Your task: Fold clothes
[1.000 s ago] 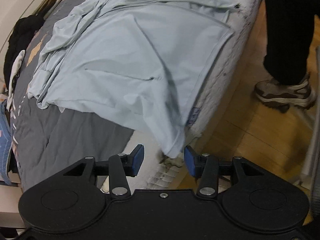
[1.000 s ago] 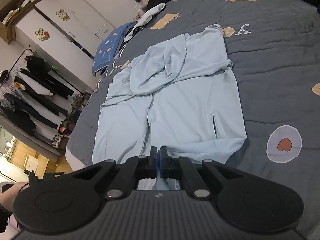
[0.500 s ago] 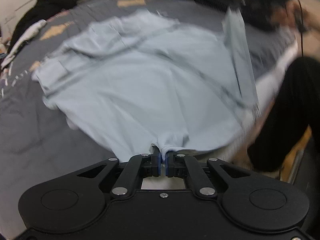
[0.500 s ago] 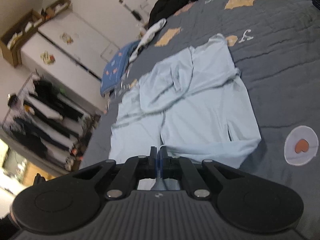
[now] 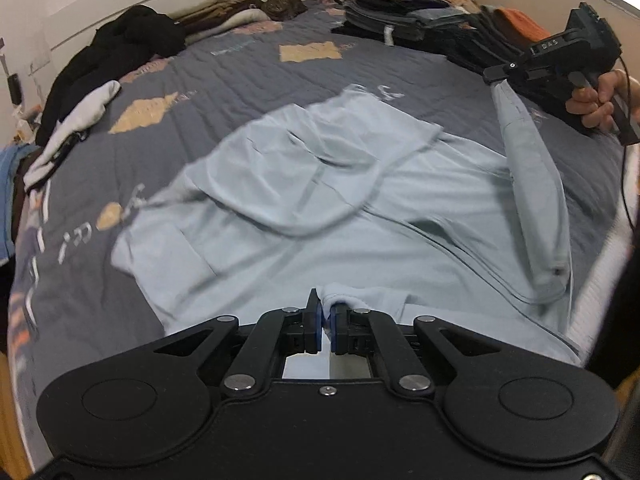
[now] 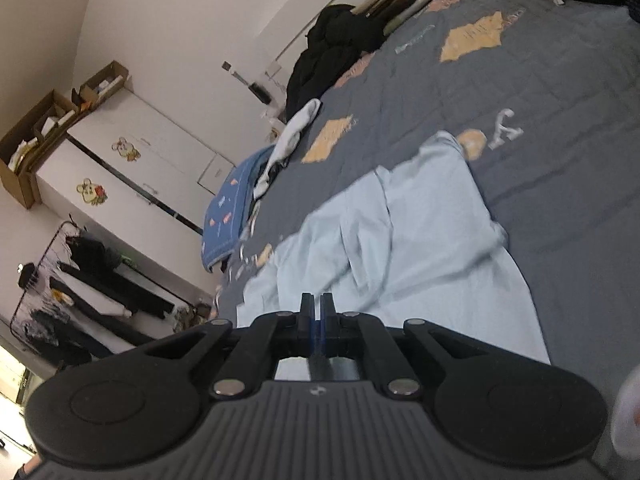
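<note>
A pale blue garment (image 5: 320, 216) lies spread on the grey quilted bed (image 5: 240, 80), rumpled in its middle. My left gripper (image 5: 325, 326) is shut on its near hem at the bed's front edge. My right gripper (image 6: 317, 320) is shut on another corner of the same garment (image 6: 400, 248). In the left wrist view the right gripper (image 5: 520, 68) is raised at the far right and a strip of the fabric (image 5: 532, 184) hangs taut from it.
Black clothes (image 5: 112, 52) and a white garment (image 5: 76, 120) lie at the bed's left. Folded stacks (image 5: 400, 20) sit at the far right near the headboard. A white cabinet (image 6: 132, 168), cardboard boxes (image 6: 48, 128) and a clothes rack (image 6: 80, 280) stand beside the bed.
My left gripper closed on the hem hanging over the bed edge and lifted it over the bed. My right gripper rose, raising its corner; the garment is pulled up at both held points.
</note>
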Demonstrator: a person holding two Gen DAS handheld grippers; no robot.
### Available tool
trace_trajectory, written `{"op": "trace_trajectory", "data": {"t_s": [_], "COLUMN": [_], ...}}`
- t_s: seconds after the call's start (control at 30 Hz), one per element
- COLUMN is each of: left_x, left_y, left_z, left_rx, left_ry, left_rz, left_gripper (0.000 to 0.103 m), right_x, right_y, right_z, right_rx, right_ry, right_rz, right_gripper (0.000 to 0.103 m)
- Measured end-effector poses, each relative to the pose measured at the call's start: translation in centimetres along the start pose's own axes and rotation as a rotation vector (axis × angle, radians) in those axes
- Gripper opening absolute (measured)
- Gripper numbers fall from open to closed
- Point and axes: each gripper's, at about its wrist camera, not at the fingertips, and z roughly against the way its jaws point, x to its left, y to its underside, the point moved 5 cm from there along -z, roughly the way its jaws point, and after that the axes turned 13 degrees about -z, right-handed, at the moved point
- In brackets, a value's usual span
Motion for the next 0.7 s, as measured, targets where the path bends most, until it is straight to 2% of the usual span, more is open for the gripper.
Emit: {"op": "trace_trajectory", "data": {"t_s": [0.4,0.7], "left_x": [12.8,21.2], "left_y": [-4.2,-6.2], "left_z": [-5.0,-6.7], "left_rx": [-0.054,-0.112], "left_ry": [-0.176,-0.275], "left_rz": [0.072,0.152], "left_gripper": [0.004,0.004], "right_x": [2.6,3.7], "right_y": [-8.4,-14.7], "right_z": [-8.9,-12.3], "right_rx": [-0.107,-0.256], "right_ry": [0.031,0.048], "right_rz": [0.03,0.036], "right_gripper": [0.002,0.002]}}
